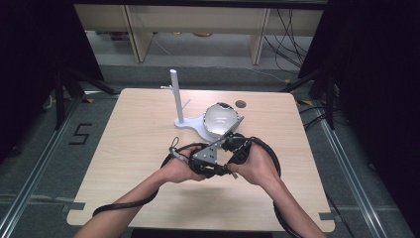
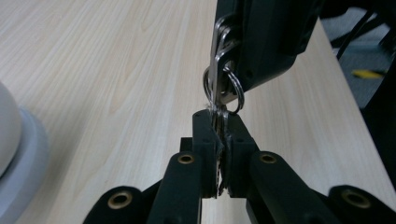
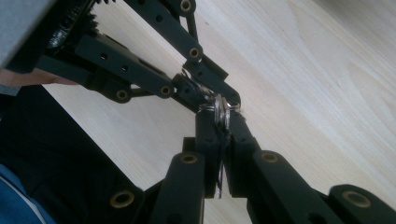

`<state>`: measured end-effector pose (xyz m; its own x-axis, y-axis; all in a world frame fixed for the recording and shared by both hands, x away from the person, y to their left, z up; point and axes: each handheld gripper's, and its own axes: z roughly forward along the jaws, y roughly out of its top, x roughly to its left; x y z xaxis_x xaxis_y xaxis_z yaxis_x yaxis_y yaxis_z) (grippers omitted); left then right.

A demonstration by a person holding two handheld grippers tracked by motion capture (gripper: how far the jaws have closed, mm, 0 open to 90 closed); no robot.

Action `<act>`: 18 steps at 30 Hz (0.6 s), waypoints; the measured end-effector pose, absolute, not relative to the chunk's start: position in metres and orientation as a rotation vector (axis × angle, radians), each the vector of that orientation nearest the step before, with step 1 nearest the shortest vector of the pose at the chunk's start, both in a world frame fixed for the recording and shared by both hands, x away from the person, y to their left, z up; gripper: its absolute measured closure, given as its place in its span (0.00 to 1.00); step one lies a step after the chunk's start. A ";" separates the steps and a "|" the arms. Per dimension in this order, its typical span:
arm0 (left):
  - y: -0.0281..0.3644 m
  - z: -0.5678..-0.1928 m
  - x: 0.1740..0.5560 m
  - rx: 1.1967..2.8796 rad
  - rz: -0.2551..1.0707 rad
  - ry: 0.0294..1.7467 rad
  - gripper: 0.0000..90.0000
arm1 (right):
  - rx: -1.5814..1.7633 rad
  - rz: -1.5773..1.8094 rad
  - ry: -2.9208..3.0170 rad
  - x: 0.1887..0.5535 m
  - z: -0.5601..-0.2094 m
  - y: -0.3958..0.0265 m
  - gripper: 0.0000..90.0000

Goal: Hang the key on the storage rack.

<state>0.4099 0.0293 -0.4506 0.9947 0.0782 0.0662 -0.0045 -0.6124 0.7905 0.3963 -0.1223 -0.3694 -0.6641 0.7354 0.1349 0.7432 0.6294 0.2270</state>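
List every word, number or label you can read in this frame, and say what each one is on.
"5" — a black mark on the grey floor to the left of the wooden table.

No other text is legible: the white stand, the round silvery object at its base, the key rings and both grippers carry none that can be made out.

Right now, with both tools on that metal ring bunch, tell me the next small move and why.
Probably open one tool, likely the left tool. Both it and the right tool are clamped on the key rings above the table, so nothing can go anywhere until one lets go.
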 end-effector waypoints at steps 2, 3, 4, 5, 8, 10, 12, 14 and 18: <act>0.030 -0.447 0.410 2.255 0.159 0.026 0.95 | -1.263 -0.418 -2.813 0.397 -0.370 -0.122 0.96; 0.032 -0.442 0.410 2.280 0.207 0.025 0.95 | -1.242 -0.434 -2.823 0.397 -0.370 -0.121 0.96; 0.032 -0.442 0.410 2.280 0.207 0.025 0.95 | -1.242 -0.434 -2.823 0.397 -0.370 -0.121 0.96; 0.034 -0.437 0.411 2.308 0.255 0.010 0.95 | -1.253 -0.442 -2.817 0.396 -0.370 -0.120 0.96; 0.035 -0.433 0.410 2.326 0.308 -0.015 0.95 | -1.255 -0.448 -2.826 0.395 -0.370 -0.119 0.96; 0.037 -0.428 0.408 2.368 0.389 -0.029 0.95 | -1.234 -0.467 -2.839 0.395 -0.370 -0.119 0.95; 0.038 -0.424 0.407 2.407 0.467 -0.039 0.95 | -1.233 -0.479 -2.845 0.395 -0.371 -0.119 0.91; 0.040 -0.421 0.409 2.458 0.563 -0.084 0.95 | -1.242 -0.485 -2.840 0.395 -0.371 -0.119 0.89; 0.053 -0.414 0.416 2.584 0.733 -0.056 0.95 | -1.240 -0.525 -2.840 0.394 -0.372 -0.124 0.87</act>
<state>0.4155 0.0533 -0.4143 0.8578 0.0820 0.5075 -0.1577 -0.8976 0.4115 0.3939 -0.1242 -0.3720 -0.6887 0.7131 0.1308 0.7128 0.6329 0.3023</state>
